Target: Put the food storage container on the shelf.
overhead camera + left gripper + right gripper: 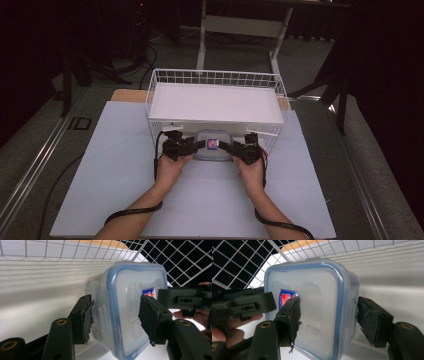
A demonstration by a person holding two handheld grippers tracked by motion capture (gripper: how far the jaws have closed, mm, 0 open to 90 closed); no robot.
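We recorded a white table [115,165] carrying a white wire basket [216,80], and against its near wall a clear plastic food container [213,145] with a blue-rimmed snap lid, labelled face up. The left gripper [196,145] and right gripper [231,146] each clamped an opposite side of it, lid to base. We judged it light, rigid and slippery, near-square, with no clear long axis.
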